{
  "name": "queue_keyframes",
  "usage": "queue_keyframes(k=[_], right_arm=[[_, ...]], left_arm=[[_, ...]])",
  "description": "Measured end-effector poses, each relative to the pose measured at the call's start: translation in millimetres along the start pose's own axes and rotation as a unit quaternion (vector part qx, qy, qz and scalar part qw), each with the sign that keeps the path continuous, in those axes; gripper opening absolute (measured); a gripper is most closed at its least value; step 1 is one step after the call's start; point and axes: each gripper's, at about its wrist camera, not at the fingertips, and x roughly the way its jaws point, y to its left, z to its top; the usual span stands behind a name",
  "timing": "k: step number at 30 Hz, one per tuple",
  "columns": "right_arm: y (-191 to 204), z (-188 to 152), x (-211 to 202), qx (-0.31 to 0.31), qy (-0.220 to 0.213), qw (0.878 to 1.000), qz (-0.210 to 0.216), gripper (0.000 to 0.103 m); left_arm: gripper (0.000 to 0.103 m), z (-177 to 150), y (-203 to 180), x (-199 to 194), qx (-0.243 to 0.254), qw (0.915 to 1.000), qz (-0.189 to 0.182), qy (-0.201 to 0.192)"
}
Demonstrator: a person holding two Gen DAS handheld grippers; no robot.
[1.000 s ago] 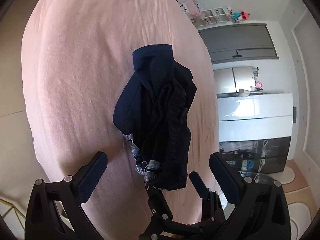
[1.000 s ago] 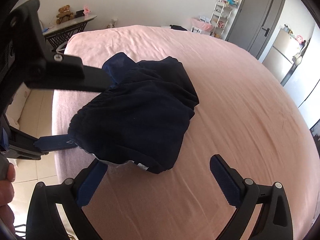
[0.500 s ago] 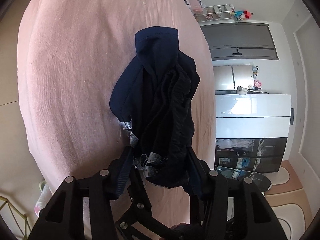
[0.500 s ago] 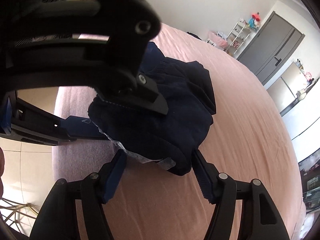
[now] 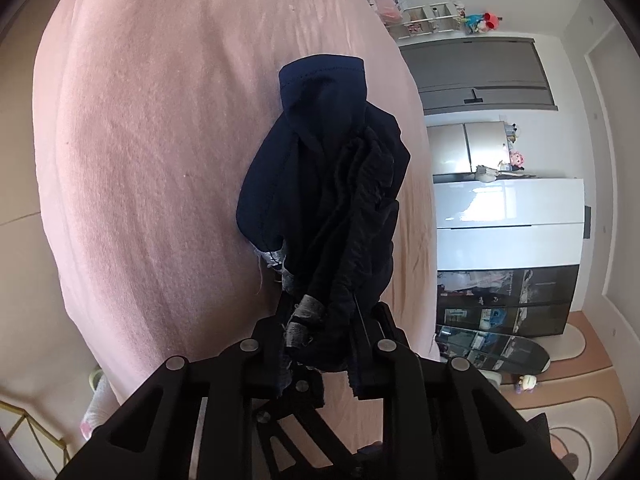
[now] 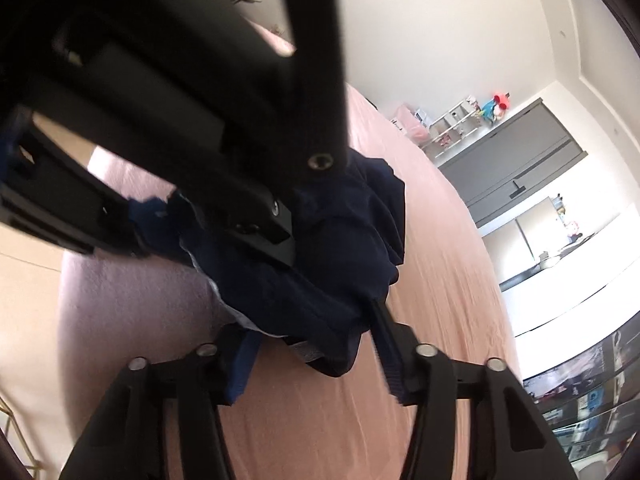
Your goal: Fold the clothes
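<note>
A crumpled navy garment (image 5: 324, 200) lies in a heap on the pink bed (image 5: 152, 160). My left gripper (image 5: 328, 332) is shut on its near edge, where a grey hem bunches between the fingers. In the right wrist view the same garment (image 6: 340, 248) fills the middle. My right gripper (image 6: 312, 344) is closed onto its lower edge, with cloth between the blue pads (image 6: 240, 368). The left gripper's black body (image 6: 180, 100) crosses above the garment and hides its upper part.
The bed's near edge (image 5: 80, 320) drops to a beige floor. A white and dark cabinet (image 5: 508, 248), a grey wardrobe (image 5: 480, 72) and a shelf with toys (image 5: 432, 16) stand past the bed's far side. A rug (image 5: 580, 420) lies on the floor.
Both grippers went from wide open to closed on the garment's near edge. The left gripper has moved in over the garment in the right wrist view.
</note>
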Motion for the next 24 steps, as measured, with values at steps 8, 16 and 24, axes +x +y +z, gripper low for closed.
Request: queue_keyframes(k=[8, 16, 24], right_arm=[[14.4, -2.1, 12.5, -0.014, 0.015, 1.0, -0.018, 0.008], [16.3, 1.1, 11.5, -0.013, 0.01, 0.999, -0.032, 0.008], [9.0, -4.4, 5.4, 0.002, 0.016, 0.998, -0.057, 0.008]], left_arm=[[0.018, -0.8, -2.0, 0.6, 0.009, 0.9999, 0.011, 0.003], [0.018, -2.5, -15.7, -7.6, 0.024, 0.9997, -0.002, -0.004], [0.017, -14.1, -43.9, -7.6, 0.051, 0.9986, -0.012, 0.013]])
